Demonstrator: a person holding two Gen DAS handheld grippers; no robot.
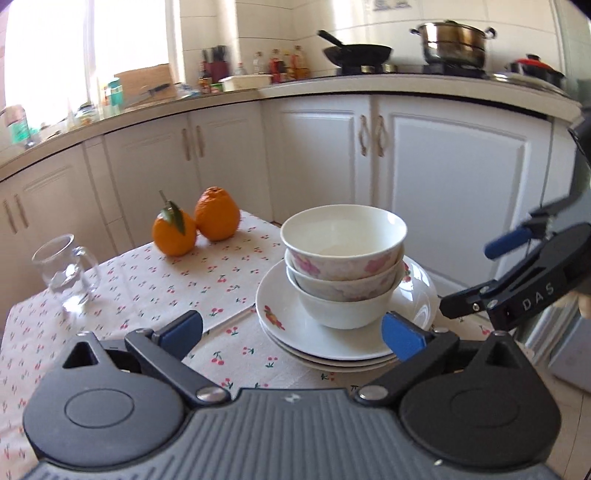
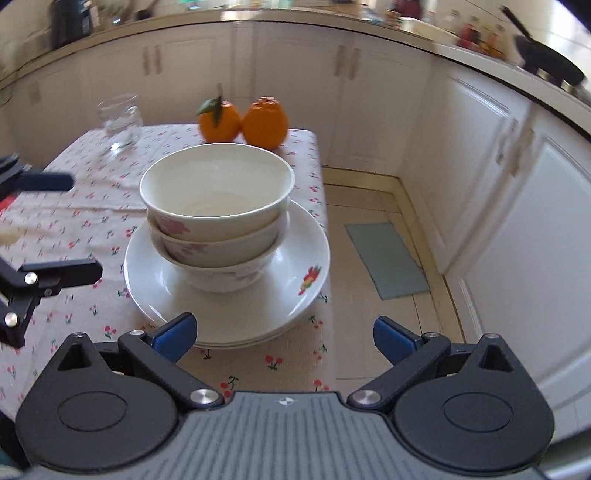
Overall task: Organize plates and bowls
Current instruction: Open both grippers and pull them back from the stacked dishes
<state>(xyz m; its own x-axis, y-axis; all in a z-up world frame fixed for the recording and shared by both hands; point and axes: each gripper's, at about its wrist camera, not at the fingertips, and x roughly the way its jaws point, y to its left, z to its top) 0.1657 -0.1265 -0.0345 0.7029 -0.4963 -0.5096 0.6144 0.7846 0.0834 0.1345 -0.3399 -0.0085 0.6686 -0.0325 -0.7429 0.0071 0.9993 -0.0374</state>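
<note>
Near the table's (image 1: pixel 122 280) right edge, 3 bowls (image 1: pixel 345 236) are sitting nested on stacked plates (image 1: pixel 280 314), apparently finished, while the left gripper (image 1: pixel 291 334) and right gripper (image 2: pixel 284 338) are hanging spread wide, holding nothing.

Lower plates (image 2: pixel 236 341): hidden under top plate, rims only. Bottles (image 2: pixel 476 35) at 1 o'clock: blurred, unreadable.

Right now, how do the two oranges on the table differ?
The left orange keeps a stem with green leaves; the right orange has none. The left orange looks rounder and sits lower; the right orange stands taller with a knobbly top. Both are bright orange and stand touching at the tablecloth's far edge.
</note>
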